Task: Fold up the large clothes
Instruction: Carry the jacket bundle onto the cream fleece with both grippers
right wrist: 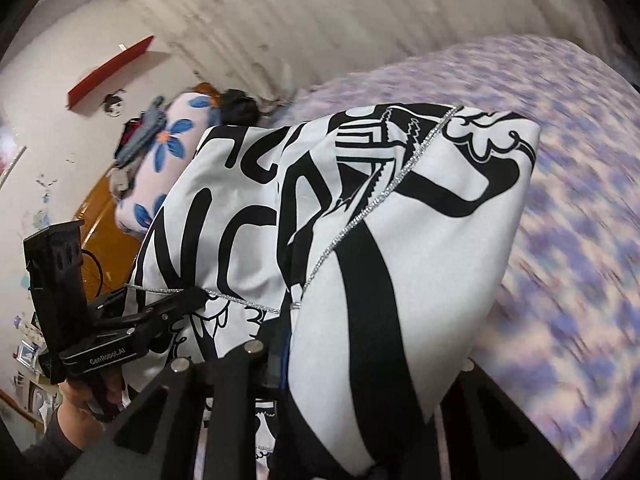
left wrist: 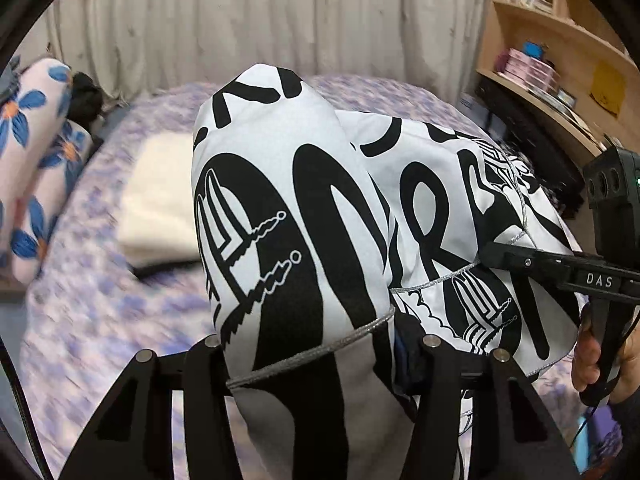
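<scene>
A large white garment (left wrist: 280, 200) with bold black print and thin silver trim hangs lifted above the bed. In the left wrist view my left gripper (left wrist: 320, 344) is shut on a bunched edge of it, and the cloth fills the gap between the fingers (left wrist: 208, 360). To the right, my right gripper (left wrist: 486, 252) pinches another edge. In the right wrist view the garment (right wrist: 420, 220) drapes over my right gripper (right wrist: 360, 360), which is shut on it. My left gripper (right wrist: 196, 296) clamps the cloth at the left. The garment hides most of the bed beneath it.
The bed has a purple and white cover (left wrist: 100, 300) (right wrist: 560, 200). A folded white cloth (left wrist: 160, 208) lies on it. A blue-flowered pillow (left wrist: 36, 140) sits at the bed's left end, a pale curtain (left wrist: 240, 20) behind, wooden shelves (left wrist: 560, 40) at right. A hand (left wrist: 600, 356) holds the right gripper.
</scene>
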